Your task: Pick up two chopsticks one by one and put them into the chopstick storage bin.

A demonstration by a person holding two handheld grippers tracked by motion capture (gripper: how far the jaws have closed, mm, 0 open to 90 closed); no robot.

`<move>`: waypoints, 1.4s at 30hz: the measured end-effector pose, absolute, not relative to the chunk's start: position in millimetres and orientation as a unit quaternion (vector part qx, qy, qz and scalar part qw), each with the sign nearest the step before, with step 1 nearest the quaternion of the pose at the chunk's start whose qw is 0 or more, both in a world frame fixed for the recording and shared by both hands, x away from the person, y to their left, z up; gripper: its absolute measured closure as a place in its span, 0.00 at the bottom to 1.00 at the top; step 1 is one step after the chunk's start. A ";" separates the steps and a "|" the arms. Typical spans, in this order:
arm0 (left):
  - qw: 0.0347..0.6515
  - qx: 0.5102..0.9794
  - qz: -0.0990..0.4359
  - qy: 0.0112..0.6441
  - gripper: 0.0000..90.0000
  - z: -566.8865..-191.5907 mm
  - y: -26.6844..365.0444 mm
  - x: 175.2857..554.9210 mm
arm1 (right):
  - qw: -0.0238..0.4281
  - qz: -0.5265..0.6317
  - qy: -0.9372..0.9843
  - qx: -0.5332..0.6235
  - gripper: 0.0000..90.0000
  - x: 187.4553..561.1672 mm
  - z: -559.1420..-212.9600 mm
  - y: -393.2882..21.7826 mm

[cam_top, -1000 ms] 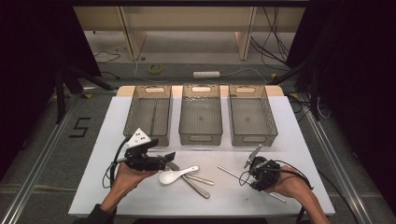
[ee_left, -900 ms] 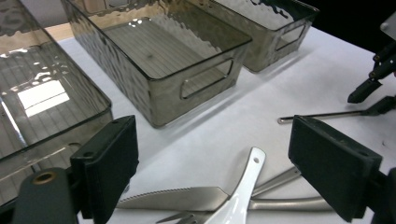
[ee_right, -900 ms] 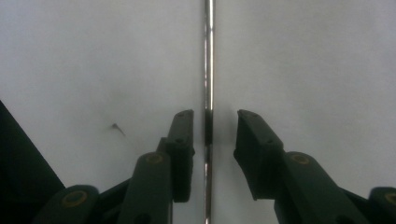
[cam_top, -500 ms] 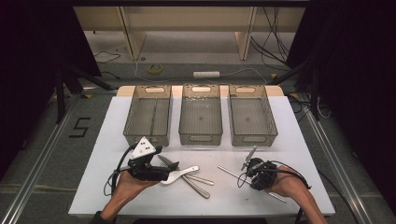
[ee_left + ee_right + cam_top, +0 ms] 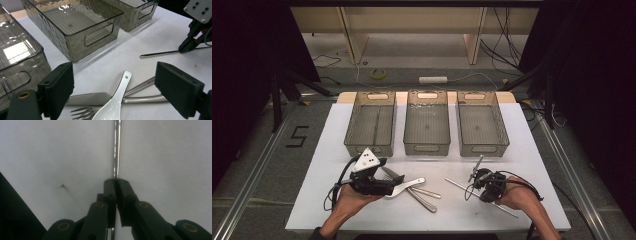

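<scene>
Closing over the last second, my right claw now has its jaws pinched on the thin metal rod, which runs straight ahead from my fingertips across the white table. My left claw has slid down and a little to the right since the earlier frames, ending over the pile of cutlery.

Between the wide-spread jaws of my left claw, nothing is gripped. Right under them lies a white spoon, its handle pointing away from me. Beneath the spoon, just to its left, sit a serrated knife blade and the tines of a fork; two metal handles stretch off to the right, toward my right-hand jaw.

Farther out from the left claw, to its upper right, I see the rod lying flat on the table with my other claw's black tip clamped on its far end.

Beyond the cutlery stand three clear smoky bins in a row: the nearest bin presses close on my left, the middle bin sits ahead, and the far bin lies past it to the right.
</scene>
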State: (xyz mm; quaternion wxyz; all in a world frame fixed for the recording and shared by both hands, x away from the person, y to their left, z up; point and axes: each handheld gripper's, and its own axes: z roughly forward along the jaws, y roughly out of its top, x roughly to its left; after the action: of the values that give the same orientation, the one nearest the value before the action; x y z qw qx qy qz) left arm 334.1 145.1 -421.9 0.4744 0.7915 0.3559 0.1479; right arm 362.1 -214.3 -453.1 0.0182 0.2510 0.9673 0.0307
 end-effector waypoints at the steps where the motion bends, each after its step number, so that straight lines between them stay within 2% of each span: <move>1: 0.474 0.792 0.147 0.356 0.17 -422.1 145.0 334.1 | 0.021 0.026 0.969 0.245 0.96 361.6 -452.6 -213.8; 21: 0.458 0.823 0.116 0.315 0.17 -424.7 118.8 334.4 | 0.060 0.073 0.979 0.182 0.96 350.8 -412.5 -192.2; 42: 0.417 0.869 0.085 0.252 0.18 -426.4 95.5 333.9 | 0.061 0.079 0.991 0.094 0.96 344.1 -398.5 -144.0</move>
State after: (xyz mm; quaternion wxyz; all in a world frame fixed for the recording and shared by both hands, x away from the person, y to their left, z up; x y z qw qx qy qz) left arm 333.9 95.5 -426.4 0.4166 0.8693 0.2519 0.0851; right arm 344.1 -144.0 -398.5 0.0615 0.0937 0.9906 0.0789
